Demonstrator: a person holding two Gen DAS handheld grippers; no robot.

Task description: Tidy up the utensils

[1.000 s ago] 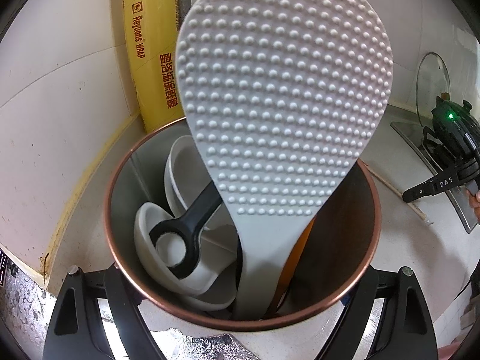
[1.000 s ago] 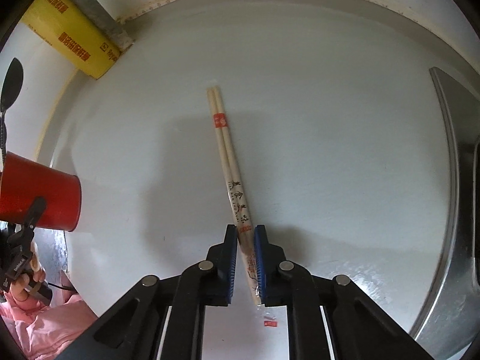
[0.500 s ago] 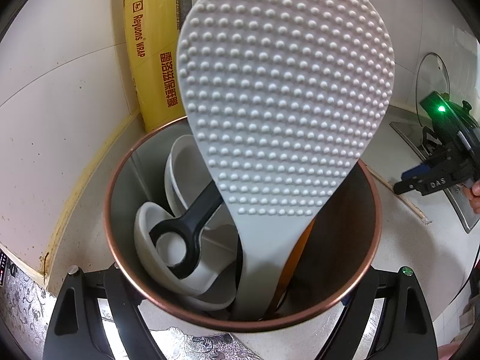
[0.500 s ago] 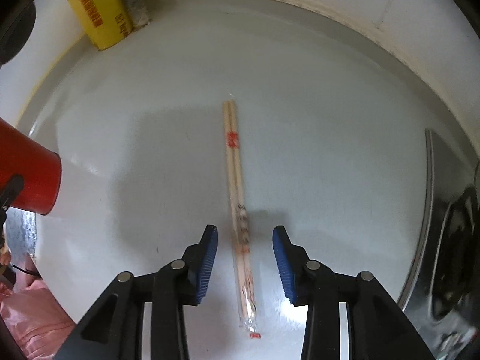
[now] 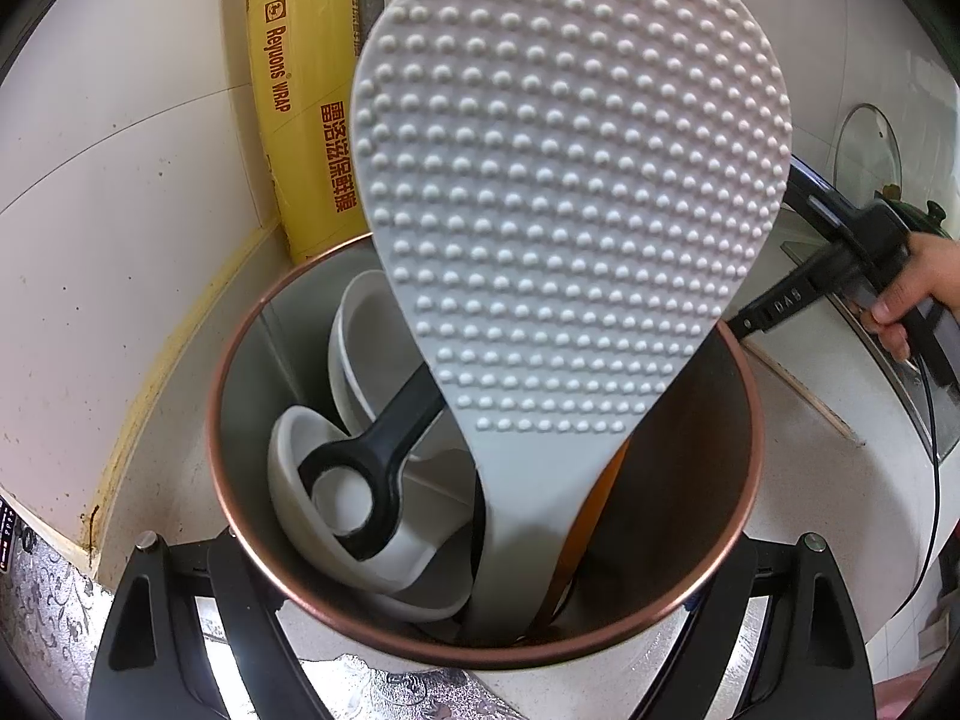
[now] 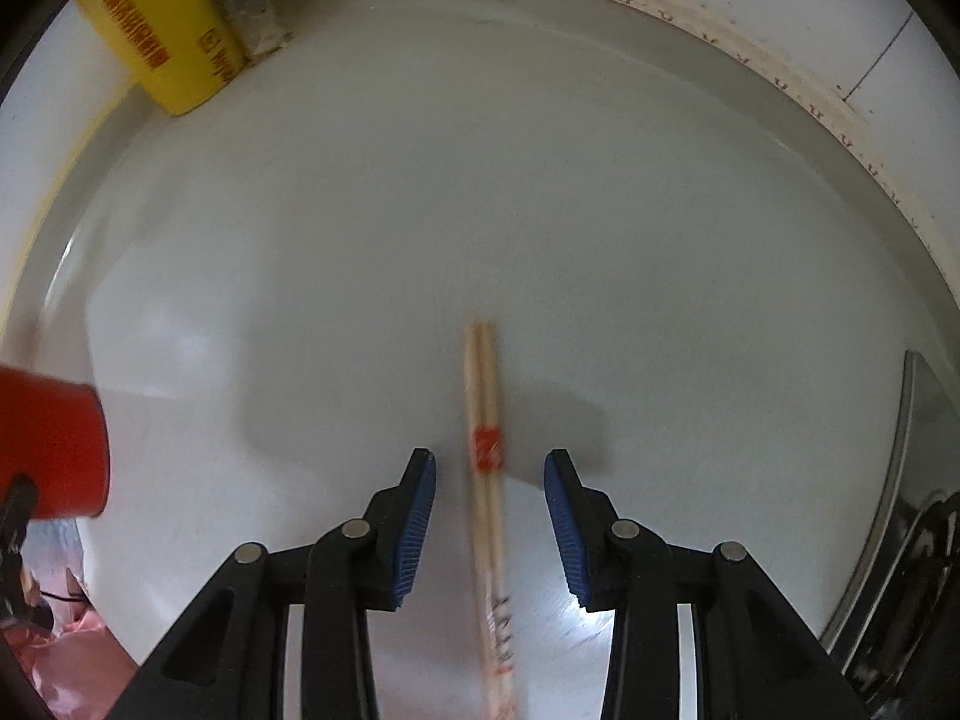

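My left gripper [image 5: 486, 540] is shut on a red cup with a copper rim [image 5: 744, 396], one finger on each side. In the cup stand a grey dimpled rice paddle [image 5: 570, 180], white spoons [image 5: 360, 348] and a black handle [image 5: 384, 450]. In the right wrist view the cup [image 6: 54, 438] shows at the left edge. A pair of wooden chopsticks [image 6: 483, 396] in a clear wrapper lies on the white counter. My right gripper [image 6: 489, 459] points down over them, open, blue pads apart on either side and not touching. In the left wrist view it [image 5: 840, 276] is just right of the cup.
A yellow wrap box [image 5: 294, 90] leans in the wall corner behind the cup and shows at top left in the right wrist view [image 6: 162, 30]. A steel stove edge [image 6: 900, 480] bounds the counter on the right. A glass lid [image 5: 867, 150] stands by the wall. A hand [image 5: 918, 276] holds the right gripper.
My right gripper let go of the chopsticks and opened. It then moved along them toward their far end and nearer the cup. The left gripper and the cup kept still.
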